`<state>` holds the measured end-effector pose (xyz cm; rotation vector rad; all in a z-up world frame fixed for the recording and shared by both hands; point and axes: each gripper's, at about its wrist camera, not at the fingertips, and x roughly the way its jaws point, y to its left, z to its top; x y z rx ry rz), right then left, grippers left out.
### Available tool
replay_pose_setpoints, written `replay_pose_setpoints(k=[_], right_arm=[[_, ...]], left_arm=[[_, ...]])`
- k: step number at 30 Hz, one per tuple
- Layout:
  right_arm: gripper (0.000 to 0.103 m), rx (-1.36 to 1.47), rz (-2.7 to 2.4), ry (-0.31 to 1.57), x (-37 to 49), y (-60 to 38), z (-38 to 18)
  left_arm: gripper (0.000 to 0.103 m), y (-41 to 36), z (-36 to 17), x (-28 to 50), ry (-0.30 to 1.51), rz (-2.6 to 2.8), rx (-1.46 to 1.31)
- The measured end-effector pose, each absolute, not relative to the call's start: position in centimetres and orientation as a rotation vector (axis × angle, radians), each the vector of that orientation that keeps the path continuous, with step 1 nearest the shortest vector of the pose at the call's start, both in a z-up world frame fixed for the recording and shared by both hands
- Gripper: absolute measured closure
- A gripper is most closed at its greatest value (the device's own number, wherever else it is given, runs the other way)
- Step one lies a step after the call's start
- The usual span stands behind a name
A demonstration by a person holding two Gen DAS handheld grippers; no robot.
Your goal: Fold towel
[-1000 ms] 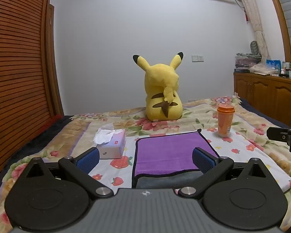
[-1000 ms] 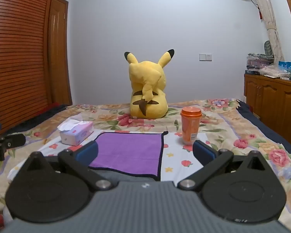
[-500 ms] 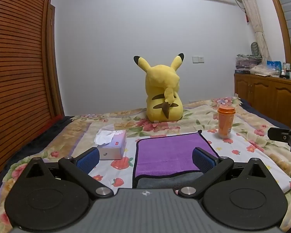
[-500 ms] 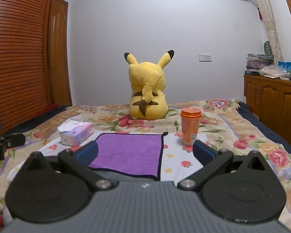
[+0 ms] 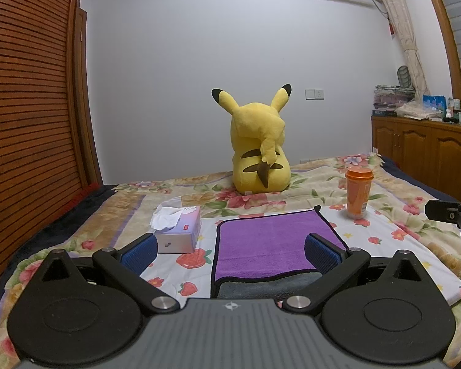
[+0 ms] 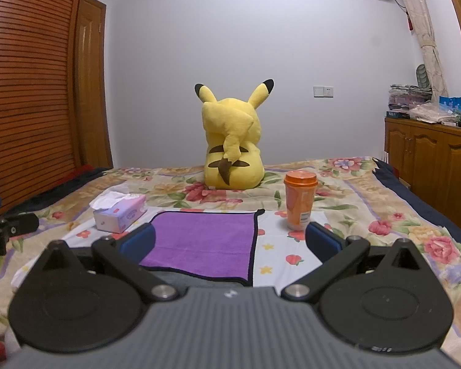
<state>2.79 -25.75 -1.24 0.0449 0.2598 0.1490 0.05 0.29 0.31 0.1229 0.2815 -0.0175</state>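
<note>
Both hand-held grippers, left [image 5: 229, 250] and right [image 6: 229, 241], hover released above the purple towel [image 5: 270, 244] on the bed [image 5: 393, 230], so gripping its near corners seems next.

Towel [image 5: 270, 243]: purple cloth, short matt nap, dark bound edge, grey underside. Bed [image 5: 393, 233]: printed floral cloth, matt. Plush toy [image 5: 259, 153]: yellow soft pile. Tissue box [image 5: 179, 233]: smooth card, crumpled white paper. Cup [image 5: 358, 195]: glossy orange plastic. Left gripper [image 5: 230, 250]: matt black plastic, ribbed blue pads, bright metal pins. Cabinet [image 6: 430, 156]: varnished wood.
</note>
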Motion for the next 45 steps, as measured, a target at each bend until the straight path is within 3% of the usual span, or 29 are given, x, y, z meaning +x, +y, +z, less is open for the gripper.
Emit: replay_pose_setpoints(k=[45], right_arm=[[0.000, 0.045, 0.149, 0.261, 2.90, -26.04, -1.25]], left_arm=[[0.000, 0.51, 0.23, -0.15, 0.281, -0.015, 0.129]])
